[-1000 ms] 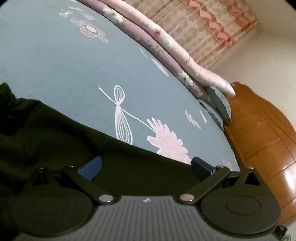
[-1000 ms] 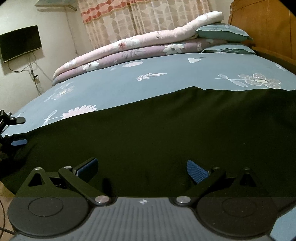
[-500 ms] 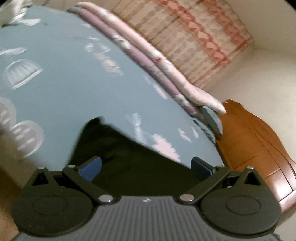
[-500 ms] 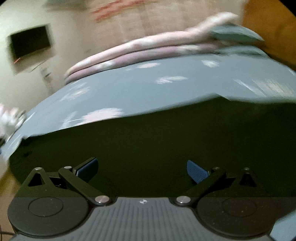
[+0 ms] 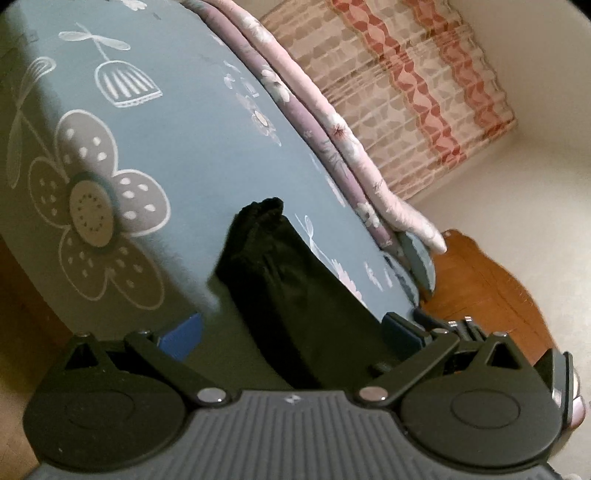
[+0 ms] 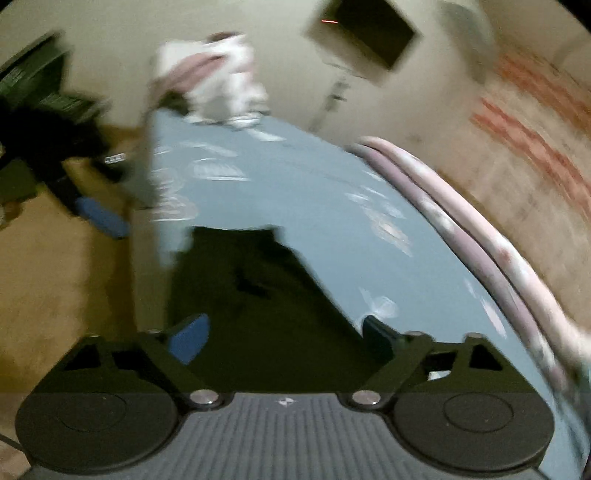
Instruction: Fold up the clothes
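A: Where's the garment?

B: Black garment [image 5: 295, 295] lies on the bed [image 5: 192, 155], on the blue flowered sheet, near the bed's edge. Left cam shows it as a long dark strip w/ a bunched end pointing up the sheet. Right cam, blurry, shows the same dark cloth [image 6: 255, 295] at the corner of the bed [image 6: 314, 192].

A: Tongs?

B: Left gripper [image 5: 291, 330] is spread wide, nothing between the blue pads; cloth sits in front of it, can't tell if it touches. Right gripper [image 6: 282, 332] also spread wide, empty, over the cloth.

A: Anything else?

B: Rolled pink and purple quilts [image 5: 332, 133] along the far side of the bed, wooden headboard [image 5: 491, 288] beyond, patterned curtain [image 5: 406, 92] behind. Right cam: dark screen [image 6: 369, 33] on the wall, white-pink heap [image 6: 218, 77] at the bed's far end, too blurred to name.
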Motion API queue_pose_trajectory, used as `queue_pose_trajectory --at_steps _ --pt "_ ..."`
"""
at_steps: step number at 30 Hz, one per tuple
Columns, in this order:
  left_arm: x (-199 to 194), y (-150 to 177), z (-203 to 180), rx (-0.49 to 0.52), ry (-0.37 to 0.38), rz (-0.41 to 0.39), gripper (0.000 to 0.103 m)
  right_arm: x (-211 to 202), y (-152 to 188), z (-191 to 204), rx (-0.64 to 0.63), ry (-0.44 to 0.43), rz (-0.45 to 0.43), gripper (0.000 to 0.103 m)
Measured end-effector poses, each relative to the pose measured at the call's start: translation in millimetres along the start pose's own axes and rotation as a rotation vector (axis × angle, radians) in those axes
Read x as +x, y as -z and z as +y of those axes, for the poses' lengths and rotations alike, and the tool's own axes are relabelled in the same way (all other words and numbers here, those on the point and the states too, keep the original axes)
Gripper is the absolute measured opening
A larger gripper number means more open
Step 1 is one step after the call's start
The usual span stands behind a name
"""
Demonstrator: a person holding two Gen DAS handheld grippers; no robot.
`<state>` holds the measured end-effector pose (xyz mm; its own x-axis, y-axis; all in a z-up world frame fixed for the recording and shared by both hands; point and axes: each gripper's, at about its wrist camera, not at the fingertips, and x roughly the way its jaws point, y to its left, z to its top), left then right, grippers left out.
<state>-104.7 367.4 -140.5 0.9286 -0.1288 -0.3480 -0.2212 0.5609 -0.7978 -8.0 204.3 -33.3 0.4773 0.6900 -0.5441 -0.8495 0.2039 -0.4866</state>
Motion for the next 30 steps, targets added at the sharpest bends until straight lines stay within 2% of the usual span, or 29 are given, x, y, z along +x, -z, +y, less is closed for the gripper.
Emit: queue_pose_trajectory --at_steps 2,4,8,13,18,20,22,30 --pt "-3.1 0.4 6.8 -0.020 0.025 -0.021 0.102 8.8 -8.7 26.7 -0.083 -0.018 0.005 0.074" --pt "-5.3 -1.0 14.9 -0.040 0.056 -0.040 0.102 17.8 -12.6 50.1 -0.157 -0.027 0.016 0.060" --pt "-1.2 -2.3 29.8 -0.109 0.123 -0.059 0.102 37.2 -15.4 77.5 -0.222 -0.036 0.059 0.055" --pt "13.0 1.5 40.6 -0.184 0.186 -0.056 0.102 50.6 -18.3 94.5 -0.287 0.003 0.079 0.042" --pt "28.3 2.6 41.7 -0.198 0.211 -0.032 0.102 57.4 -10.9 98.1 -0.353 0.065 0.097 0.041" --pt "34.9 2.6 42.1 -0.212 0.226 -0.021 0.102 59.0 -6.6 100.8 -0.380 0.078 0.097 0.030" --pt "39.1 2.7 42.7 -0.220 0.236 -0.009 0.102 60.9 -7.8 98.2 -0.374 0.073 0.094 0.014" --pt "64.7 4.9 36.2 -0.254 0.282 0.038 0.102 53.4 -19.1 83.1 -0.296 0.068 0.059 0.011"
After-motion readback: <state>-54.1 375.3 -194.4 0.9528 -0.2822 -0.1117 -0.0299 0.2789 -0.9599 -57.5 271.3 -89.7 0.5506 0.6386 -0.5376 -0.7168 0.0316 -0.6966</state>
